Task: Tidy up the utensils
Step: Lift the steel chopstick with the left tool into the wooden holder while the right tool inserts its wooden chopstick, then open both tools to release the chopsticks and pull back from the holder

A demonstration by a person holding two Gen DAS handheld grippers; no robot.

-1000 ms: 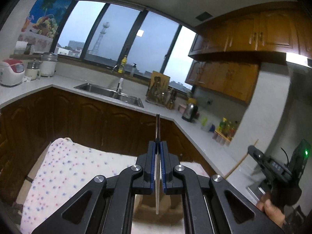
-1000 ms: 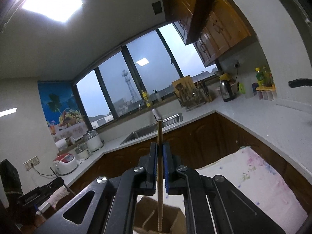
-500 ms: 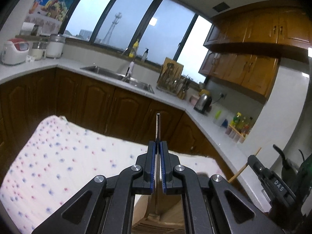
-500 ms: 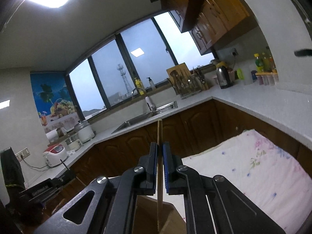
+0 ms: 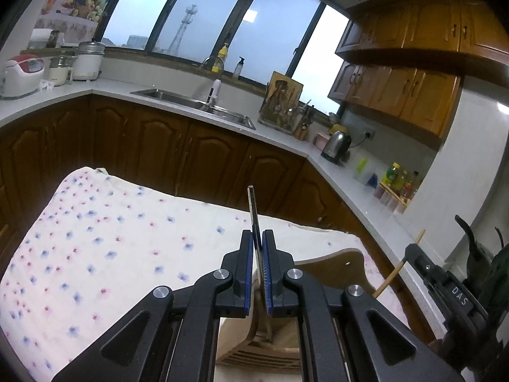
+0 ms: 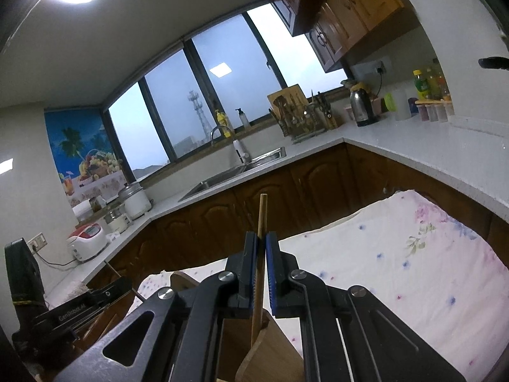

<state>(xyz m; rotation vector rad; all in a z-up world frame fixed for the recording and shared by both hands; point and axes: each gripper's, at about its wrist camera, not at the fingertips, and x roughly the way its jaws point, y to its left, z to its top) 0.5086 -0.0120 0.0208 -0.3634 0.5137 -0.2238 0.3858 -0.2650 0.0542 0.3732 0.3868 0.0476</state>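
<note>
My left gripper (image 5: 258, 242) is shut on a thin dark metal utensil handle (image 5: 253, 210) that stands upright between the blue pads. Its lower end reaches down into a wooden utensil holder (image 5: 334, 264) on the flowered cloth. My right gripper (image 6: 261, 242) is shut on the wooden handle (image 6: 262, 213) of a spatula, whose flat blade (image 6: 254, 359) hangs inside the wooden holder (image 6: 181, 281). Each gripper shows in the other's view: the right gripper (image 5: 445, 286) with its stick at the right edge, the left gripper (image 6: 82, 308) at the lower left.
A white cloth with small flowers (image 5: 95, 242) covers the table. Behind it run dark wood cabinets (image 5: 143, 146) under a white counter with a sink (image 5: 197, 103), a utensil rack (image 5: 283, 111), a kettle (image 5: 337, 146) and rice cookers (image 5: 22, 73).
Both grippers have sunk toward the table with their utensils still gripped; the cloth and the wooden holder now fill more of each view. The left one also shifted sideways.
</note>
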